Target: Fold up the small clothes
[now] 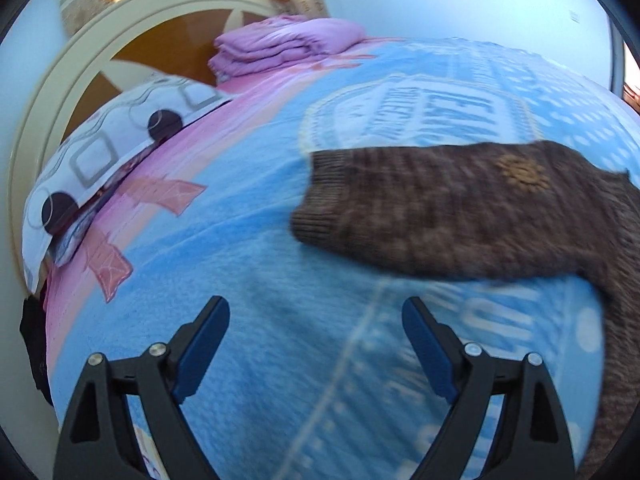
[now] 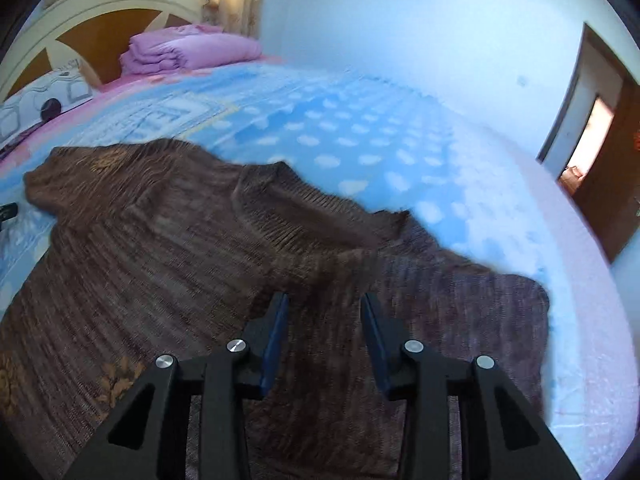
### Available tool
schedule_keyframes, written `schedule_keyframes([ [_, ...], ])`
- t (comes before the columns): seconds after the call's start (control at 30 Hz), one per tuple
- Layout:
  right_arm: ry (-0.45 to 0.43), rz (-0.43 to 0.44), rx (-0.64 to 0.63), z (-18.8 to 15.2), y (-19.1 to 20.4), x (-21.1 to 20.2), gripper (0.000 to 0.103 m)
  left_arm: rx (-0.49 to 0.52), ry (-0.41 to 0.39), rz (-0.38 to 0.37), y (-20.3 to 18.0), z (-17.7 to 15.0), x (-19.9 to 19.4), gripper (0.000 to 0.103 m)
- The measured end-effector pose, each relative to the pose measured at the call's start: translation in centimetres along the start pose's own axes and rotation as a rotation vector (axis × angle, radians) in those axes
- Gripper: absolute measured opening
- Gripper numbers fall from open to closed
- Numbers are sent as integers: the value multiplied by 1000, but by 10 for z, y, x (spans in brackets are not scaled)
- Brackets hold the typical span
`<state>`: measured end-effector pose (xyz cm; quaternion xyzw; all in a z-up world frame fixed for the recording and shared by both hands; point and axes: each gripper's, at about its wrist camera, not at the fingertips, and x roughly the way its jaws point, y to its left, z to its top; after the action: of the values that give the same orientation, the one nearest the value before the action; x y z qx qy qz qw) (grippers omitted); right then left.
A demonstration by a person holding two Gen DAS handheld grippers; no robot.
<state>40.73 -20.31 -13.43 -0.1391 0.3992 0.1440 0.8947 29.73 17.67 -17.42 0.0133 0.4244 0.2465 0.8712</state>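
A brown knitted sweater [image 2: 180,240] lies spread flat on the blue patterned blanket [image 2: 340,132], its ribbed collar [image 2: 288,208] towards the far side. In the left wrist view one sleeve [image 1: 460,208] stretches left and ends in a ribbed cuff [image 1: 316,216]. My left gripper [image 1: 316,302] hangs open and wide over bare blanket [image 1: 260,240], just short of that cuff, with nothing between its fingers. My right gripper [image 2: 325,296] hovers over the sweater's chest below the collar. Its jaws stand partly apart, and no cloth is pinched between them.
A folded pink quilt [image 1: 288,44] sits at the head of the bed by the cream and wood headboard [image 1: 60,80]. A patterned pillow [image 1: 112,148] lies at the left. A pale wall [image 2: 400,20] and a brown doorway [image 2: 592,140] stand beyond the bed's far side.
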Motion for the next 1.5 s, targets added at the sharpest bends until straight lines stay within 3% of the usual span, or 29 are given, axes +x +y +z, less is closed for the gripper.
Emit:
schedule_keyframes([
  [0.03, 60, 44, 1, -5, 7, 16, 39, -23, 10, -2, 4, 1, 3, 91],
  [0.3, 5, -44, -20, -14, 12, 8, 48, -177, 61, -45, 32, 14, 19, 93],
  [0.47, 2, -62, 1, -15, 8, 6, 58, -256, 68, -91, 40, 24, 22, 94],
  [0.67, -3, -60, 12, -13, 8, 9, 60, -307, 66, -145, 33, 40, 33, 94],
  [0.77, -7, -69, 7, -14, 9, 8, 60, -307, 77, -155, 27, 43, 42, 80],
  [0.83, -9, -73, 4, -14, 10, 8, 60, -298, 101, -181, 22, 43, 49, 58],
  [0.9, -10, -74, 4, -15, 10, 8, 60, -286, 99, -193, 17, 42, 49, 50],
  [1.0, -10, -71, 10, -15, 9, 8, 61, -263, 100, -248, 13, 42, 47, 13],
  [1.33, -10, -52, 28, -14, 7, 9, 62, -253, 14, -315, 12, 60, 5, 10],
  [1.5, -66, 63, 154, -12, -22, -11, 62, -200, -44, -370, -6, 77, -33, 10],
])
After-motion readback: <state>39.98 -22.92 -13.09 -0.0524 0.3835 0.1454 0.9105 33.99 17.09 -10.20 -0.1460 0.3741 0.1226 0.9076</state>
